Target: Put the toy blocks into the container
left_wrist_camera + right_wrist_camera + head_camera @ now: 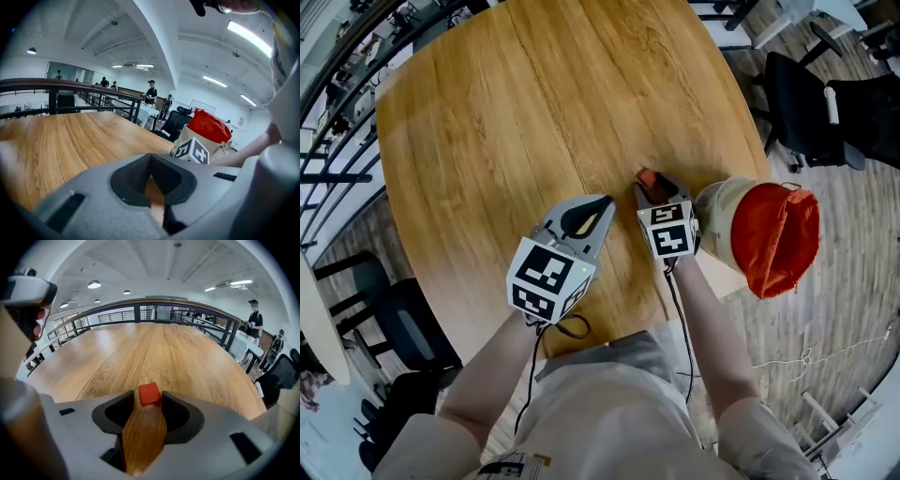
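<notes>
A small red toy block (pixel 648 177) (pixel 150 393) lies on the wooden table (pixel 534 94). My right gripper (pixel 653 188) (pixel 149 398) is low over it and open, the block sitting in the mouth between the two fingertips. My left gripper (pixel 604 202) (pixel 150 160) hovers beside it on the left, its tips meeting, nothing held. The container (pixel 724 225) (pixel 188 137), a cream tub lined with a red bag (pixel 778 239) (pixel 207 126), stands at the table's right edge just right of the right gripper.
The table's near edge is right under my arms. A black office chair (pixel 806 103) (pixel 176 124) stands beyond the container, another dark chair (pixel 403 319) at lower left. A railing (pixel 70 86) runs behind the table, with people standing far off.
</notes>
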